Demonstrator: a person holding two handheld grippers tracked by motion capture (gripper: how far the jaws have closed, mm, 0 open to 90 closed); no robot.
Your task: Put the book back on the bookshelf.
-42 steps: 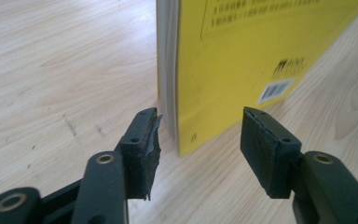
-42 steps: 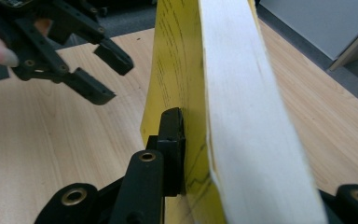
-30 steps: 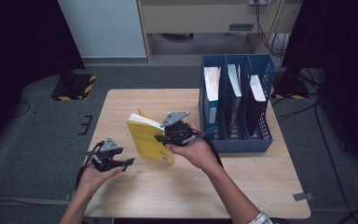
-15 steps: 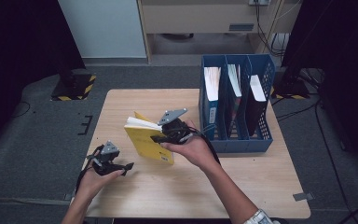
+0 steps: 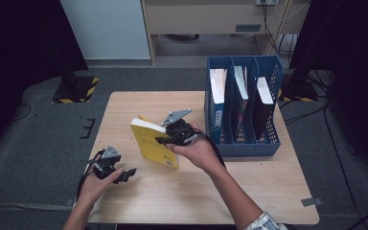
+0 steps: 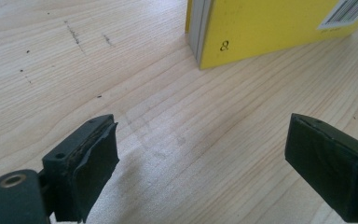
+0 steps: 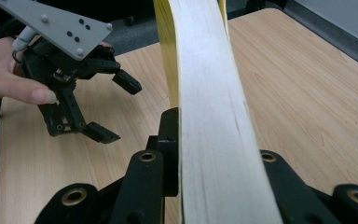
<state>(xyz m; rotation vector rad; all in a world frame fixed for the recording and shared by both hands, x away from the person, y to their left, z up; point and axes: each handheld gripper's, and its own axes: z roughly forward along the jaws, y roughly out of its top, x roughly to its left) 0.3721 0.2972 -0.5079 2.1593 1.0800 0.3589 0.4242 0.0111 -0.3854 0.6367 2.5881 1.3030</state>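
Right hand-held gripper (image 5: 165, 140) is clamped on the yellow book (image 5: 154, 143), its jaws pressing the page block from both sides, as the right gripper view shows with the pale page edges (image 7: 209, 116) rising between them. In the high view the book stands tilted above the middle of the wooden counter (image 5: 268, 191), its lower edge close to the surface, with the person's right hand (image 5: 196, 151) behind it. Left hand-held gripper (image 5: 124, 175) sits nearer the counter's front left edge, apart from the book; its jaws have just been opening and now stand wide with nothing between them, only bare wood showing in the left gripper view. That view also shows a corner of the book (image 6: 270, 28), with a barcode on its cover, lying ahead of the jaws. A blue file rack (image 5: 242, 143) holding several upright books stands on the counter's right side, just beside the right hand.
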